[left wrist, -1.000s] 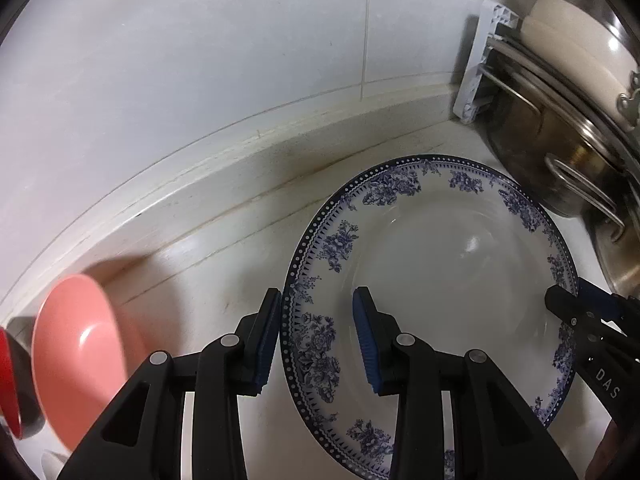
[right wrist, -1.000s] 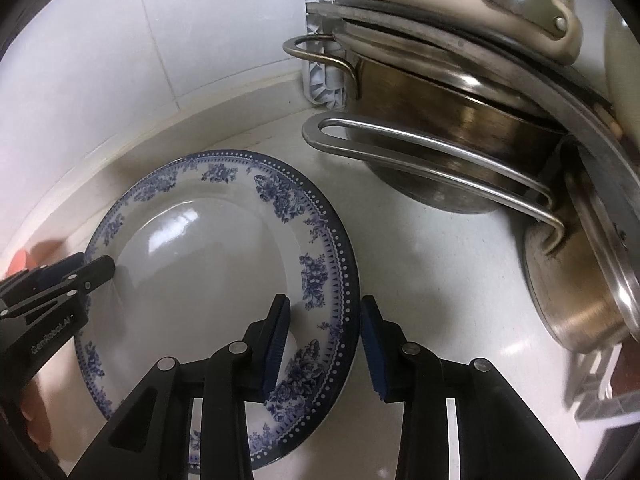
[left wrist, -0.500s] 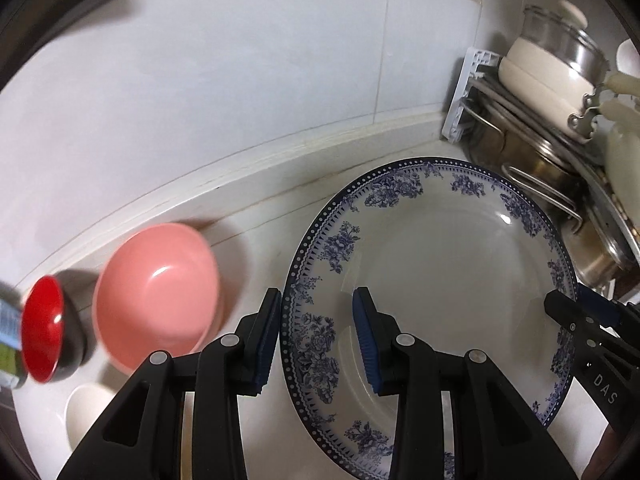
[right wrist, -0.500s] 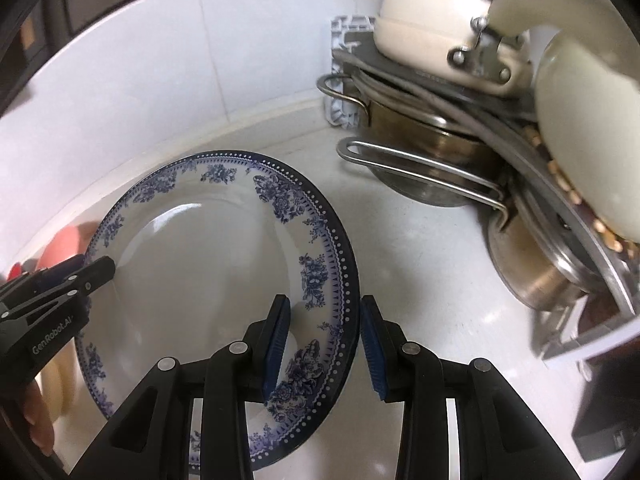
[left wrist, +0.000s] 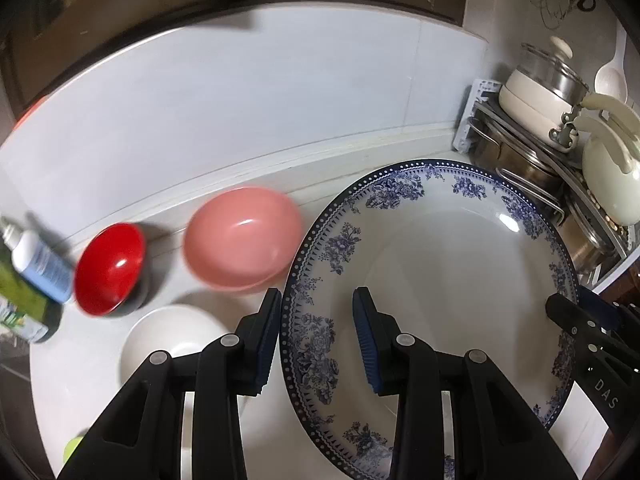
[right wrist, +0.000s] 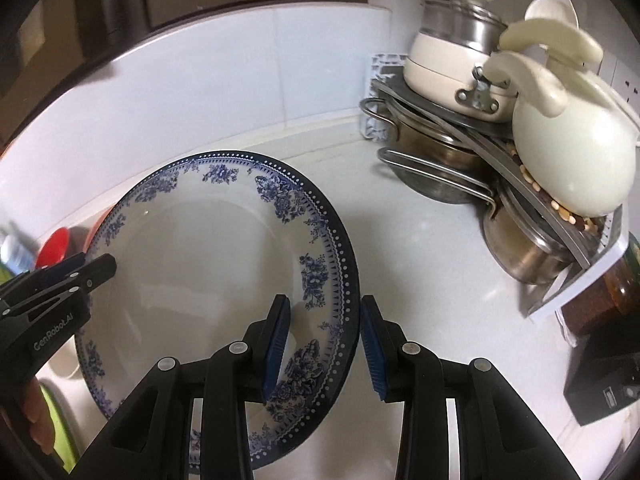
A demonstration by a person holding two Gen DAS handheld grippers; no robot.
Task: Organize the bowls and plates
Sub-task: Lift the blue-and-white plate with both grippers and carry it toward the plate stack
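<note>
The left gripper stands partly open, its blue pads astride the left rim of the blue-and-white plate and gripping it. The right gripper is likewise partly open and clamps the plate's right rim, one pad over the face, one outside the edge. The plate fills the lower centre of both views, above the white counter. Left of it in the left wrist view lie a pink bowl, a red bowl and a white bowl. Stacked pots occupy the upper right.
</note>
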